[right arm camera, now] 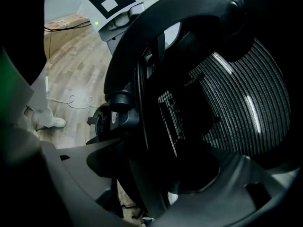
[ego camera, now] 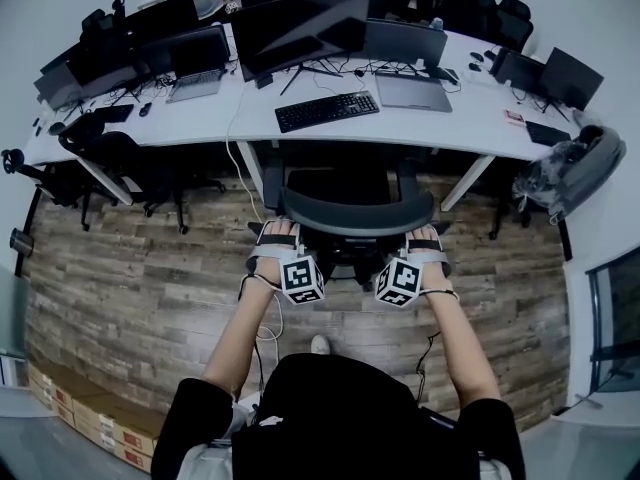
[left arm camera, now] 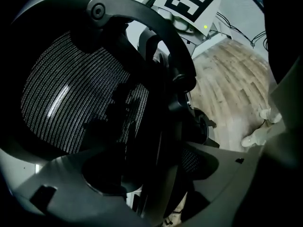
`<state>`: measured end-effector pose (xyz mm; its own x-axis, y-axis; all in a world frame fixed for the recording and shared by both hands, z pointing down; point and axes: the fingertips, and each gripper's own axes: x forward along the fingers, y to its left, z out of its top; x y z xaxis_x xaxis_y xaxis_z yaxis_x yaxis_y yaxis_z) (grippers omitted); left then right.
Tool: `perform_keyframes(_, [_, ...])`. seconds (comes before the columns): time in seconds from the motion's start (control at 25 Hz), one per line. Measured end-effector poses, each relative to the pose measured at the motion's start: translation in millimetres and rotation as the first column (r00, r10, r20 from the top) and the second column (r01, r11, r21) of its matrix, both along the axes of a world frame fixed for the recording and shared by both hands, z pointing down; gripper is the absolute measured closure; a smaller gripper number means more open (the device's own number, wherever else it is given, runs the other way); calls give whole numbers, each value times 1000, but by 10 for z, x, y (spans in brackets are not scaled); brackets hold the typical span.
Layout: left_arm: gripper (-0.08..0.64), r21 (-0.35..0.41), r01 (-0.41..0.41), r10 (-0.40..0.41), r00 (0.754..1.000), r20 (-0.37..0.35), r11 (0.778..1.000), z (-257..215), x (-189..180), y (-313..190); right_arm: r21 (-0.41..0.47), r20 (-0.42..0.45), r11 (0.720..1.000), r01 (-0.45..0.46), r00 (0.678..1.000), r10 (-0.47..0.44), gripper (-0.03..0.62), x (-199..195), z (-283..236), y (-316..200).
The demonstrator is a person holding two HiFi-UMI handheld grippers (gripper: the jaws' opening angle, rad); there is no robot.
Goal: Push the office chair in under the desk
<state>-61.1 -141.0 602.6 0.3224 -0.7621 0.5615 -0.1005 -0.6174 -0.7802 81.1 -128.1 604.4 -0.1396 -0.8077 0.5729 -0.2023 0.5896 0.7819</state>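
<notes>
Left claw (left arm camera: 154, 171) and right claw (right arm camera: 158, 167) released astride the office chair (ego camera: 357, 214) rim — desk (ego camera: 455, 118) only in head view.

The office chair (ego camera: 357, 213) filled the gap under the desk (ego camera: 470, 118) between its white legs (ego camera: 250, 173); bare wood floor (ego camera: 150, 298) lay open behind it, a second chair (ego camera: 120, 158) crowding the desk's left end, a backpack (ego camera: 575, 173) its right.

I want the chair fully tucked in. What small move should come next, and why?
Probably push both grippers forward evenly, towards the desk. The left gripper and right gripper each have open jaws straddling the top rim of the office chair, and its backrest stands out well short of the desk's edge.
</notes>
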Motion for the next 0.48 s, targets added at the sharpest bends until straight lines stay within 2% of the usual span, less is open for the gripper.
perform_keyframes(0.48, [198, 16, -17, 17, 1000, -7, 1000, 33, 15, -463, -12, 17, 998, -54, 998, 54, 275, 5, -5, -452])
